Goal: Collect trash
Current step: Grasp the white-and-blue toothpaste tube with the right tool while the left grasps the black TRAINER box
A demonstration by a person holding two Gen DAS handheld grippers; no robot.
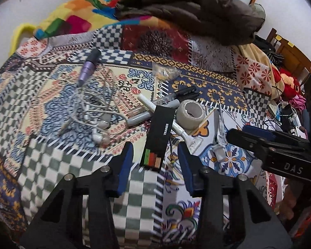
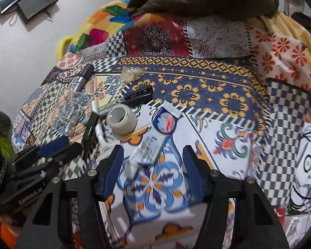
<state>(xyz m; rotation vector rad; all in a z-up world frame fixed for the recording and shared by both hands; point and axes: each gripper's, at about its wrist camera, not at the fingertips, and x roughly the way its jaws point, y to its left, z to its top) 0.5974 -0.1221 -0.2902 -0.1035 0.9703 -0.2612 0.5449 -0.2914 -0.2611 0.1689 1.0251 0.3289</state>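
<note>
A pile of small items lies on a patchwork bedspread (image 1: 51, 166). A long black box (image 1: 159, 134) with coloured stripes lies between the open fingers of my left gripper (image 1: 155, 147), just above the cloth. A white squeezed tube (image 2: 155, 137) with a blue label lies between the open fingers of my right gripper (image 2: 153, 151). A tape roll (image 1: 190, 114) (image 2: 121, 119), black and grey markers (image 1: 176, 97) (image 2: 136, 94), a crumpled clear wrapper (image 1: 164, 72) (image 2: 131, 73) and tangled white earphones (image 1: 95, 112) lie nearby. The right gripper shows at the right of the left wrist view (image 1: 265, 143).
A purple and black pen-like tool (image 1: 88, 68) (image 2: 82, 79) lies at the far left. A brown jacket (image 1: 186, 10) and a bright multicoloured blanket (image 1: 72, 18) lie at the back. Cables and clutter (image 1: 286, 112) sit off the bed's right side.
</note>
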